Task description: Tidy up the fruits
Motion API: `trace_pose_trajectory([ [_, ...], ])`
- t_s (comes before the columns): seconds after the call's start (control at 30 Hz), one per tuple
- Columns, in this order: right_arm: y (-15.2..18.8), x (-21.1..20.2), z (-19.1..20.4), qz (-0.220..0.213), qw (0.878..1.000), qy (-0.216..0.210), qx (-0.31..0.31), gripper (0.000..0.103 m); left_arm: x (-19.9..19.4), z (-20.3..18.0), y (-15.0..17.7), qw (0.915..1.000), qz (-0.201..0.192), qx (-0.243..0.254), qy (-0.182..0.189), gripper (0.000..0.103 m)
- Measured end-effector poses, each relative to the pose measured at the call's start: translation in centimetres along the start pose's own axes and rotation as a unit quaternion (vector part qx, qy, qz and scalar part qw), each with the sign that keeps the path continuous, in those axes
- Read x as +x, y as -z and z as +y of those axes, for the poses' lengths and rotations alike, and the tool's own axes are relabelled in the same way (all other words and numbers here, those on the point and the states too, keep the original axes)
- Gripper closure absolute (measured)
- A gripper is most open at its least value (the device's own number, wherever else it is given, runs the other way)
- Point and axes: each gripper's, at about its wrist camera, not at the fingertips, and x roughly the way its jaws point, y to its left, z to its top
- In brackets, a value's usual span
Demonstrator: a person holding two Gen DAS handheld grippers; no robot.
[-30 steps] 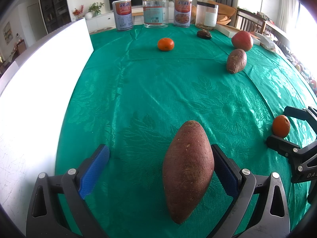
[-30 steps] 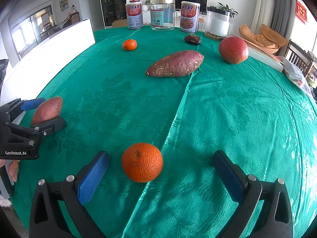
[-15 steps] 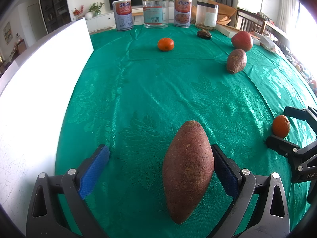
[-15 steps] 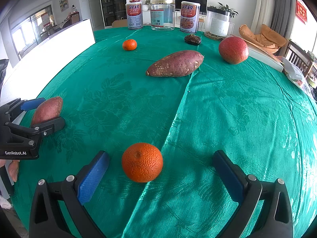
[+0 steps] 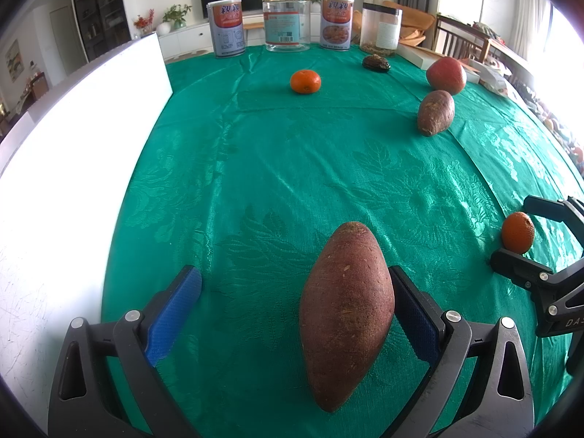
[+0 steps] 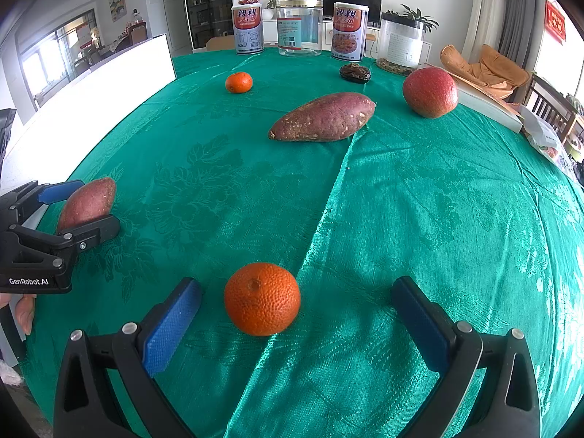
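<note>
left tongs (image 5: pixel 295 310) spread wide, far pad clear of the sweet potato (image 5: pixel 346 292) on the counter (image 5: pixel 292 153) – dense, rough, grip mid-belly | right tongs (image 6: pixel 296 310) likewise released around tangerine (image 6: pixel 262 298) – light, soft-skinned, squeeze gently

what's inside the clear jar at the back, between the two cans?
Clear jar looks empty: light passes through its upper body. A label covers the lower left, hiding what is behind it. Lid on.
</note>
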Motion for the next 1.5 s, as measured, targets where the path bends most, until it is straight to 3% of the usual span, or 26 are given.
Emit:
trace_pose_trajectory([
  [0.7, 0.0, 0.0, 0.0, 0.0, 1.0, 0.0, -0.001, 0.0, 0.0, 0.1, 0.0, 1.0, 0.0, -0.002, 0.004, 0.003],
  [0.87, 0.0, 0.0, 0.0, 0.0, 1.0, 0.0, -0.001, 0.0, -0.6, 0.4, 0.1, 0.9956, 0.056, 0.055, 0.051, 0.004],
  [1.07, 0.0, 0.0, 0.0, 0.0, 1.0, 0.0, -0.001, 0.0, -1.4, 1.8, -0.5, 0.9919, 0.079, 0.018, 0.097, 0.006],
  [1.4, -0.2, 0.0, -0.2, 0.001, 1.0, 0.016, 0.024, 0.0, -1.0, -0.4, -0.3, 0.993, 0.083, 0.051, 0.067, 0.015],
  [1.5, -1.0, 0.0, 0.9, 0.045, 0.999, 0.015, 0.027, 0.001, -1.6, -0.3, 0.0, 0.9919, 0.088, 0.047, 0.077, 0.015],
])
